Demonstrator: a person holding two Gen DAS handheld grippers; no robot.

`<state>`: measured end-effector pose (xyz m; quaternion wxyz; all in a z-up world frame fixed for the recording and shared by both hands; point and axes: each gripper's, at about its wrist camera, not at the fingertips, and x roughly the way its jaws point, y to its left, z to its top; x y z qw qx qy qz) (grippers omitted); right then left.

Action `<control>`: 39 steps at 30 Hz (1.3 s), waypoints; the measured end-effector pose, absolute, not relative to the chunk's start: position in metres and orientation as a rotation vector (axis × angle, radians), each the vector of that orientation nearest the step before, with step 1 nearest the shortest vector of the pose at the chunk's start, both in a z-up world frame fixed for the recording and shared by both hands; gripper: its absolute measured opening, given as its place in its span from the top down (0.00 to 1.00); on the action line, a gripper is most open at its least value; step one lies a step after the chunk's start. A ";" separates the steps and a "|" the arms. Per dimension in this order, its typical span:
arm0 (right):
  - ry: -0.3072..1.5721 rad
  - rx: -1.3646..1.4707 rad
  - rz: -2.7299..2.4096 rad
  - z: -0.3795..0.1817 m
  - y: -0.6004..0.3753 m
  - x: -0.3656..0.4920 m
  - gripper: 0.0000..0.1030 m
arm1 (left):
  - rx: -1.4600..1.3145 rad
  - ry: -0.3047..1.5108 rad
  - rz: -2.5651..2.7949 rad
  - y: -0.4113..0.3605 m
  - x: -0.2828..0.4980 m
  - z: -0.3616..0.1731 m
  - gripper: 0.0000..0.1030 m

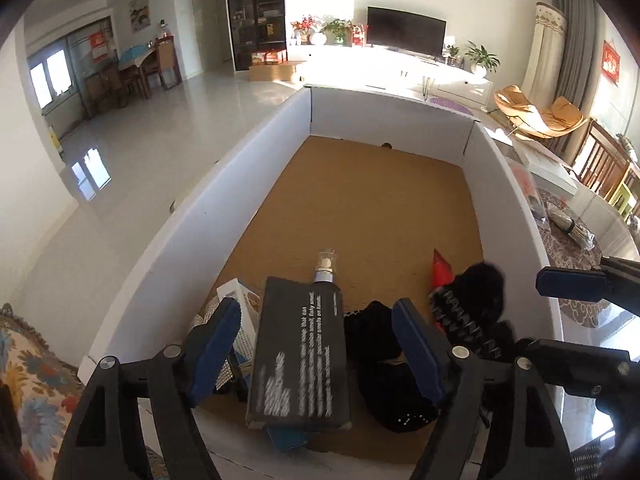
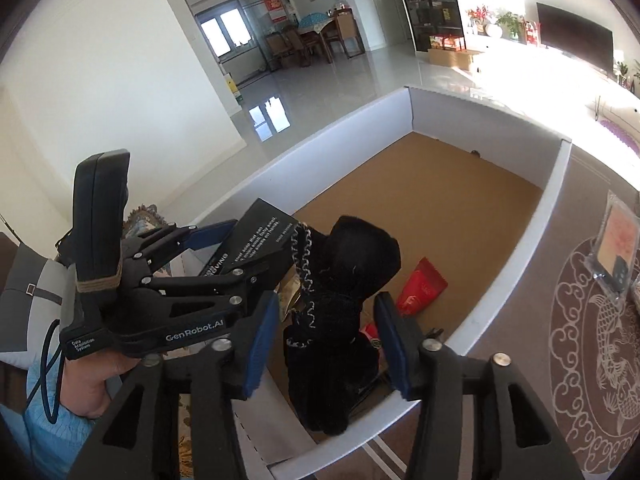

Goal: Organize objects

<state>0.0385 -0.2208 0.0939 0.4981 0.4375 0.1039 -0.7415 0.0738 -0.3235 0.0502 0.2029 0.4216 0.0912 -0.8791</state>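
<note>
A white-walled box (image 1: 188, 240) with a brown cardboard floor holds the objects. A dark flat box with white print (image 1: 300, 356) lies between the spread fingers of my left gripper (image 1: 320, 348), which is open above the box's near end. The dark box also shows in the right wrist view (image 2: 256, 236). A small clear-capped bottle (image 1: 326, 266) lies just beyond it. A black fuzzy garment (image 2: 340, 300) lies between the open fingers of my right gripper (image 2: 326, 348). A red packet (image 2: 420, 286) lies beside the garment.
A light carton (image 1: 244, 300) and a blue item (image 1: 286, 438) sit under the dark box. To the right of the white box (image 2: 516, 264), a patterned brown mat (image 2: 600, 320) carries a plastic-bagged item (image 2: 616, 248). A floral cloth (image 1: 28, 364) lies at the left.
</note>
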 end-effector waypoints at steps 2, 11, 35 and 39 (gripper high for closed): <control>0.230 1.040 -1.804 0.089 -0.214 0.041 0.30 | 1.157 0.269 -2.441 -0.324 0.082 0.045 0.20; 0.229 0.867 -2.177 0.084 -0.084 0.016 0.02 | 1.030 0.288 -2.643 -0.260 0.084 0.061 0.13; 0.279 1.271 -2.609 -0.018 0.177 -0.018 0.00 | 1.443 -0.123 -2.884 -0.006 -0.047 -0.031 0.00; 0.200 1.301 -2.584 -0.020 0.183 -0.022 0.00 | 1.427 -0.100 -2.812 -0.015 -0.081 -0.037 0.00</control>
